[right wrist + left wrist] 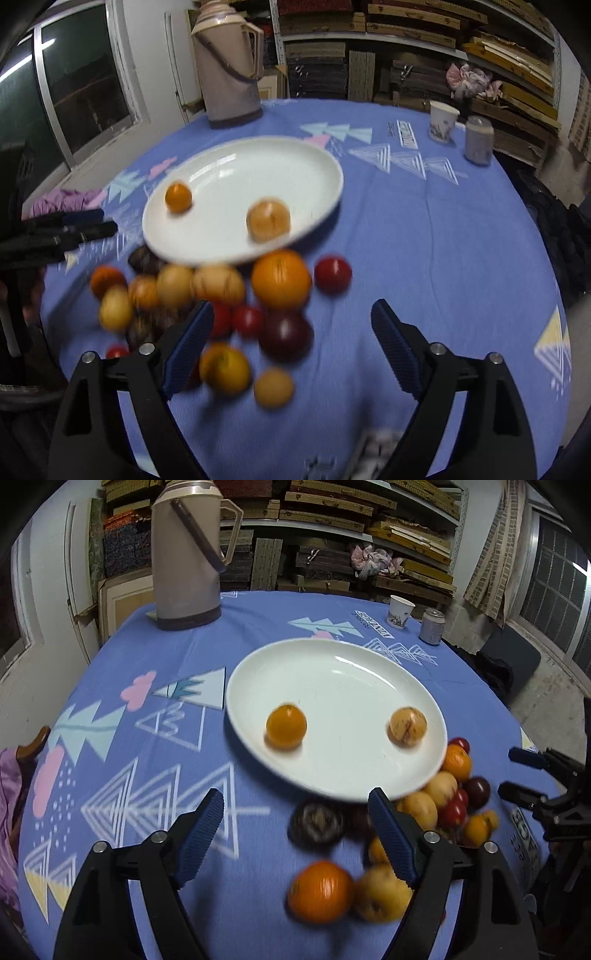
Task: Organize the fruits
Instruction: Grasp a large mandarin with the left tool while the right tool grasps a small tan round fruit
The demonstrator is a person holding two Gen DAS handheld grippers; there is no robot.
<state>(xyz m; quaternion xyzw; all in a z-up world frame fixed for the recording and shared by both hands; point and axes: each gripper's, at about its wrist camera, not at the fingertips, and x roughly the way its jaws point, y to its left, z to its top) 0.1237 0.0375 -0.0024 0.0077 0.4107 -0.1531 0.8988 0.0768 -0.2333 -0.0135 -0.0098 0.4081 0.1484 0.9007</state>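
Both tools wide, holding nothing. Left tool (297, 814) hovers over the blue counter (147, 768) at the near rim of the white plate (332, 686). Right tool (291, 321) hangs above the fruit pile (221, 295), which sits on the counter touching the plate's near edge. On the plate: a small orange (286, 725) and a tan fruit (408, 725), well apart. Thermos (186, 554), paper cup (400, 611) and can (432, 626) at the far side.

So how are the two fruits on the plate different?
The small orange is bright orange and smooth, while the tan fruit is pale yellow-brown with darker marks. The small orange sits on the plate's left side as the left camera sees it, the tan fruit on its right side near the rim. Both are round, similar in size, and neither gripper touches them.
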